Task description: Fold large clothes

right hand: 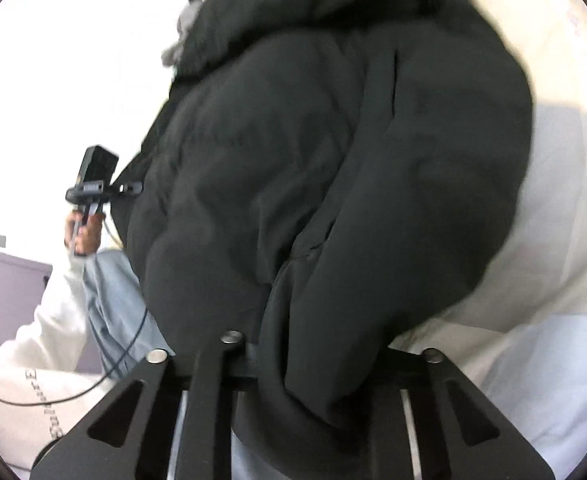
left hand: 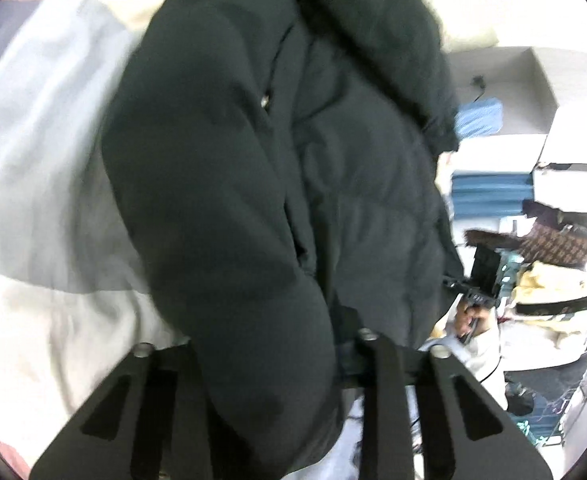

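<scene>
A large black puffer jacket [left hand: 253,152] fills the left wrist view and also the right wrist view [right hand: 333,152]. It hangs lifted above a white bed sheet [left hand: 41,184]. My left gripper [left hand: 289,360] is shut on the jacket's bottom hem; the fabric bulges over its fingers and hides the tips. My right gripper [right hand: 317,364] is shut on the hem at the other side, tips hidden too. The right gripper also shows past the jacket's edge in the left wrist view [left hand: 479,280]. The left gripper shows in the right wrist view [right hand: 93,184].
White bedding [right hand: 565,216] lies behind the jacket. Shelves with folded blue cloth [left hand: 489,196] and piled clothes [left hand: 549,280] stand at the right. The person's white sleeve [right hand: 33,364] and jeans [right hand: 113,300] are at the lower left.
</scene>
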`<action>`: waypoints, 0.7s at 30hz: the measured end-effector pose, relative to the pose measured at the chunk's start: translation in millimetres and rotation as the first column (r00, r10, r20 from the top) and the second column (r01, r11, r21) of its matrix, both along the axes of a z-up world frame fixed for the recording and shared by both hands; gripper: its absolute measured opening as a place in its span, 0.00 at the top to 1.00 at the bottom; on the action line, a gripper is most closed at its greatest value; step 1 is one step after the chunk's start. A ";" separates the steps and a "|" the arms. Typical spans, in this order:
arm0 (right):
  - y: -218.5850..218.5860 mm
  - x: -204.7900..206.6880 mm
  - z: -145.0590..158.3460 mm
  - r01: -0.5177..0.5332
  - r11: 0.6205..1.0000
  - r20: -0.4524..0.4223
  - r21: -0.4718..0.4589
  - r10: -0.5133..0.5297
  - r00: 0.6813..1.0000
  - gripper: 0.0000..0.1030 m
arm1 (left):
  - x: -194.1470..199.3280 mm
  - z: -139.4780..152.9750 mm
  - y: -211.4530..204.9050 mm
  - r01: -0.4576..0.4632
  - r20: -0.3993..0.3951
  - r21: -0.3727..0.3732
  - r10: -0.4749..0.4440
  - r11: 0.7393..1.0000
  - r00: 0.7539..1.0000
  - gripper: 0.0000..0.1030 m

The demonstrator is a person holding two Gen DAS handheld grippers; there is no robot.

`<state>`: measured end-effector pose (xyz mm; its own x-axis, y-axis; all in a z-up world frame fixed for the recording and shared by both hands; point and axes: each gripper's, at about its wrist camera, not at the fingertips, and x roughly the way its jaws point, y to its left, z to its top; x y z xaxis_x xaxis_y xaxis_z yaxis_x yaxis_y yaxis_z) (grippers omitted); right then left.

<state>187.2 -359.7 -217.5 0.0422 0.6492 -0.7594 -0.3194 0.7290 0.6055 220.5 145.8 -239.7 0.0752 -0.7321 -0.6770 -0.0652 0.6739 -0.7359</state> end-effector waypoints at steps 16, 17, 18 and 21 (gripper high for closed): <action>-40.7 -88.5 170.4 0.166 0.972 0.416 0.163 -0.221 0.882 0.93 | -73.0 136.7 50.4 -0.172 0.271 -0.158 0.210 0.972 0.939 0.90; -36.4 -95.3 175.2 0.169 0.971 0.422 0.169 -0.226 0.878 0.93 | -78.2 140.5 54.4 -0.175 0.272 -0.159 0.214 0.972 0.938 0.90; -36.8 -104.1 181.0 0.169 0.970 0.430 0.176 -0.230 0.873 0.93 | -87.5 145.6 57.5 -0.177 0.272 -0.162 0.216 0.971 0.938 0.90; -36.2 -132.4 195.8 0.158 0.967 0.461 0.201 -0.235 0.855 0.93 | -106.9 156.2 65.6 -0.171 0.263 -0.152 0.207 0.973 0.942 0.90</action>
<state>54.8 -395.9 -21.8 0.5131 0.6928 -0.5067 -0.4567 0.7202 0.5222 113.6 211.4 -83.5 0.3909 -0.7636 -0.5140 0.0345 0.5701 -0.8208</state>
